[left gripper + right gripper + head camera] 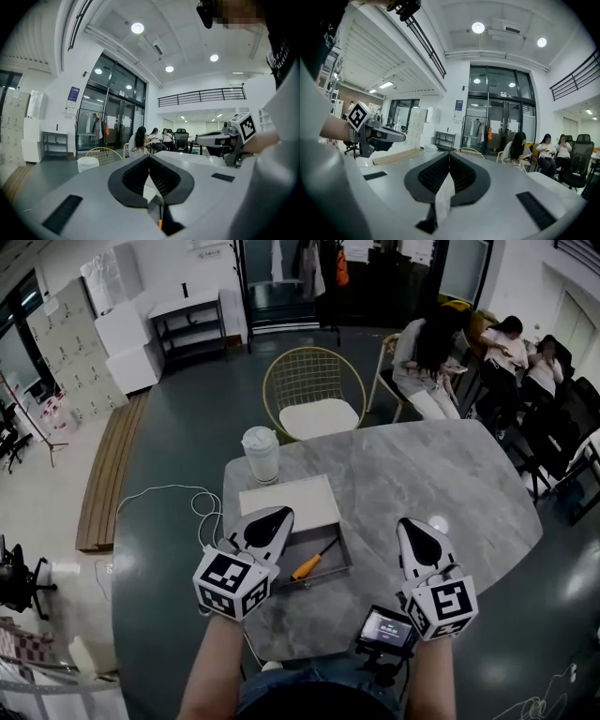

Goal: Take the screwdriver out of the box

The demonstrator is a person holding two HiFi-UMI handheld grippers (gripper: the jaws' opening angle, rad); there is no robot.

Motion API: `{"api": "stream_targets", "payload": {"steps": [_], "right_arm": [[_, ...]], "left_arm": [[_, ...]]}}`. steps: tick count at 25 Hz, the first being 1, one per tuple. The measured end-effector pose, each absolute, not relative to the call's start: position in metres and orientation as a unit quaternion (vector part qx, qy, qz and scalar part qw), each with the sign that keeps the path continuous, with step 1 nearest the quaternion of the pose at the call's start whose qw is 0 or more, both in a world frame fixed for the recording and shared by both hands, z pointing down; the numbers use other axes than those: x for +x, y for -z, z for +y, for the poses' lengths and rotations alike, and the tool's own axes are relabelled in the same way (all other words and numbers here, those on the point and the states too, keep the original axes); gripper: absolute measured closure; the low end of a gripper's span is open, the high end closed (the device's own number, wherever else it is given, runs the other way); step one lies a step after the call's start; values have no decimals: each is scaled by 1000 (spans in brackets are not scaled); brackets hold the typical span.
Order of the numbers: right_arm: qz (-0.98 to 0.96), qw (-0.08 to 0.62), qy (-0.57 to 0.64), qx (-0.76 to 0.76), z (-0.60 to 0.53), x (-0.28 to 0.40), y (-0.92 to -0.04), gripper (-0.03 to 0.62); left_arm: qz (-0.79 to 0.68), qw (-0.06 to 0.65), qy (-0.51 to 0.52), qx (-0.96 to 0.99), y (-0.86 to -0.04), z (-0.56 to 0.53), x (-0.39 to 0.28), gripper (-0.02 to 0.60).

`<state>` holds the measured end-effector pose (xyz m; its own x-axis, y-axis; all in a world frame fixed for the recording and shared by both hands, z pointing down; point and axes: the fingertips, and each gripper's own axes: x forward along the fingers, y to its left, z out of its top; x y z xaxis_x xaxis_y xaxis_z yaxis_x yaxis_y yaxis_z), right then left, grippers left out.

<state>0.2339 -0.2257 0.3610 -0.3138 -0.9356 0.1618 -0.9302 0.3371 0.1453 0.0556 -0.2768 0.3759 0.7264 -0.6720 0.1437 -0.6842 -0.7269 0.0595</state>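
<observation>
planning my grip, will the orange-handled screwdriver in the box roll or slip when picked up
The slim screwdriver is probably rigid and light. Its rounded orange handle could roll if nudged, though the shallow box should stop it.

Head view: steeply down, close over table [441, 493]. Gripper views: low, level along own jaws, both facing glass doors [497, 122] and seated people [516, 149].

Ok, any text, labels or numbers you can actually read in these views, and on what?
Nothing is legible.
Blue poster beside the glass doors: too small to read.
Small screen low in the head view: blurred, unreadable.
Marker cubes: black-and-white square patterns only, no words.
</observation>
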Motion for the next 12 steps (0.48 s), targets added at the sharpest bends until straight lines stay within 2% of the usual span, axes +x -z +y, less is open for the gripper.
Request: {"api": "stream_targets", "payload": {"steps": [4, 12], "right_arm": [[-821, 108, -1, 560, -251, 236, -371, 569], [-830, 118, -35, 543, -271, 242, -400, 569]], "left_arm": [[-365, 59, -89, 925, -390, -289, 62, 568], [-334, 117, -181, 917, -453, -293, 79, 557]]}}
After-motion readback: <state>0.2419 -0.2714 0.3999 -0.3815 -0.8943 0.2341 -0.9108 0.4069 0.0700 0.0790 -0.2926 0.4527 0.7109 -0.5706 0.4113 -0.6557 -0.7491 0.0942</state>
